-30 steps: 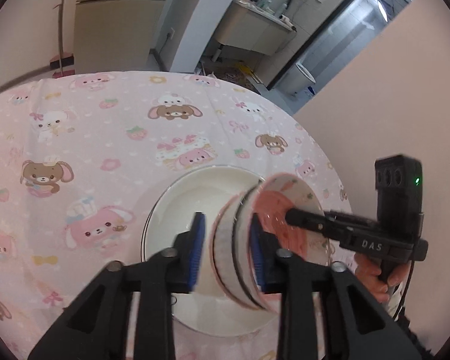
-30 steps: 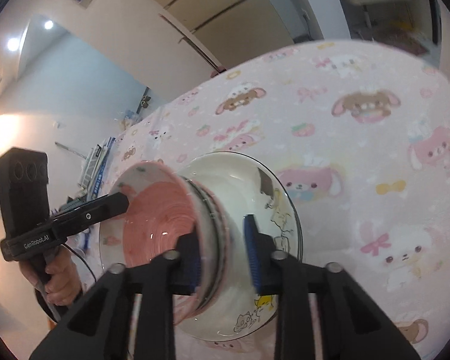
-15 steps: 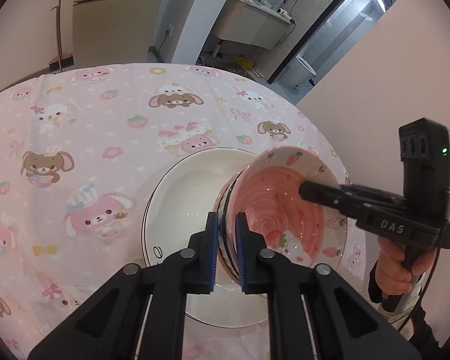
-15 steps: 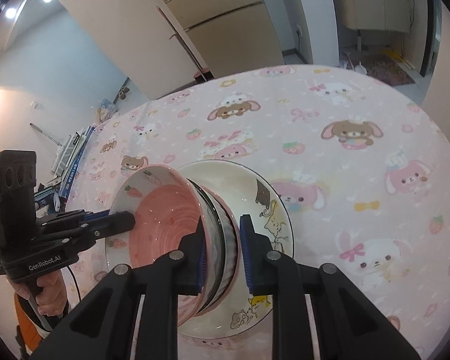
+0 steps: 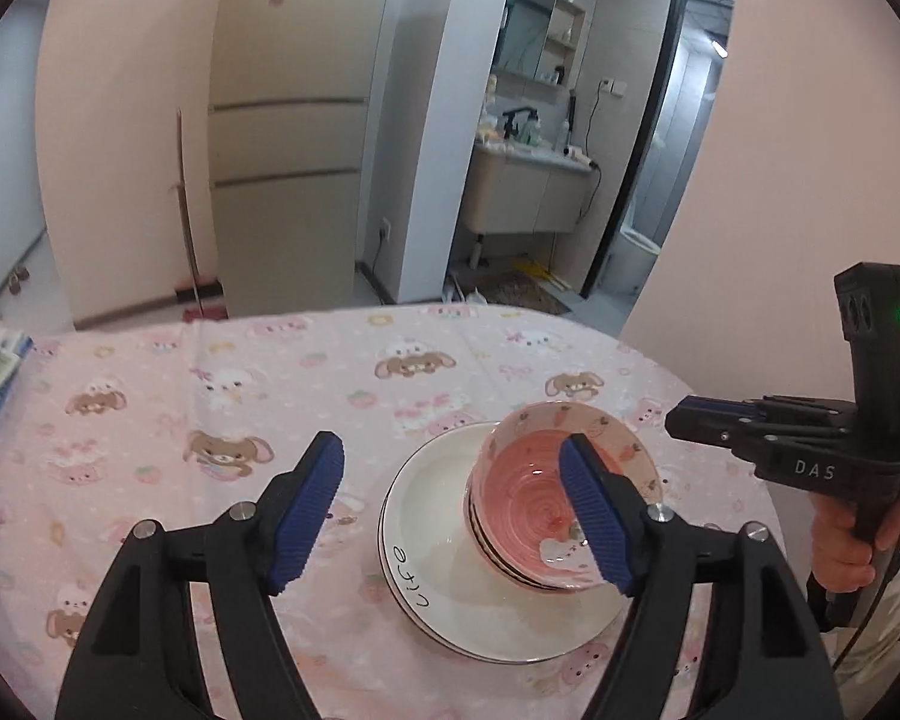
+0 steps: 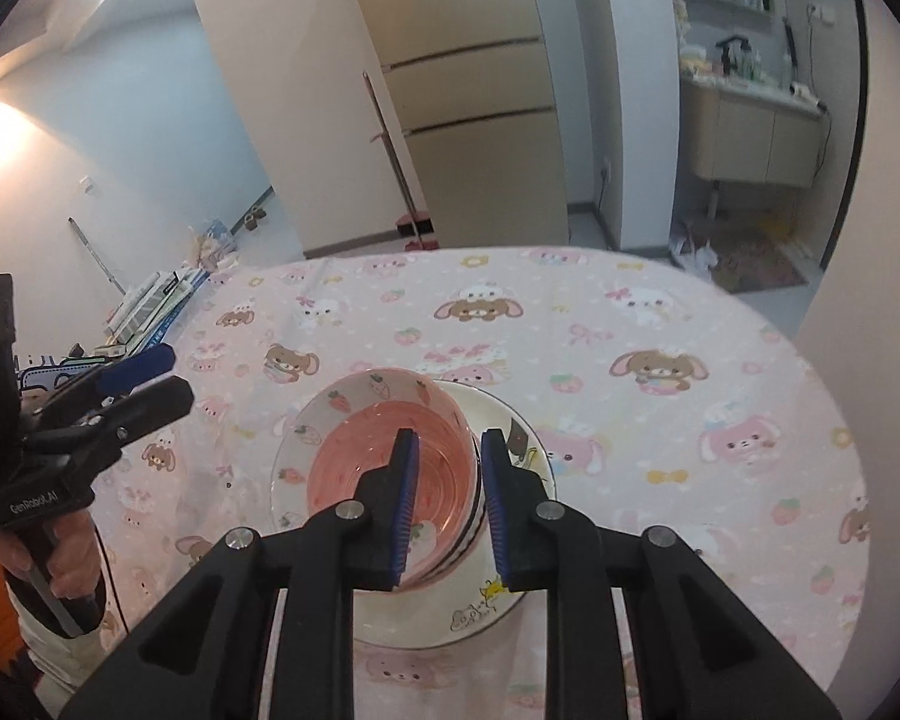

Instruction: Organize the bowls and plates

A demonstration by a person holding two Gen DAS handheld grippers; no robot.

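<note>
A pink strawberry-print bowl [image 5: 528, 492] tops a small nested stack of bowls that rests on the white plate [image 5: 426, 516] on the pink tablecloth. My left gripper [image 5: 453, 510] hovers above and in front of the stack. Its jaws are opening wide with nothing between them. In the right wrist view the same bowl [image 6: 378, 456] and plate [image 6: 462, 405] lie below my right gripper [image 6: 450, 504], whose pads stand a narrow gap apart over the stack's right wall. Seen from the left, the right gripper [image 5: 678, 417] hangs just clear of the rim.
The round table's pink cartoon cloth [image 5: 210, 396] spreads to the left and back. Books and papers [image 6: 162, 300] lie at the table's left edge. A pink wall [image 5: 780, 180] stands close on the right. A hand [image 5: 840, 546] holds the right gripper's handle.
Both grippers have lifted and drawn back from the bowl stack. The left jaws went from clamped on the rim to wide apart. The stack now rests on the plate.
</note>
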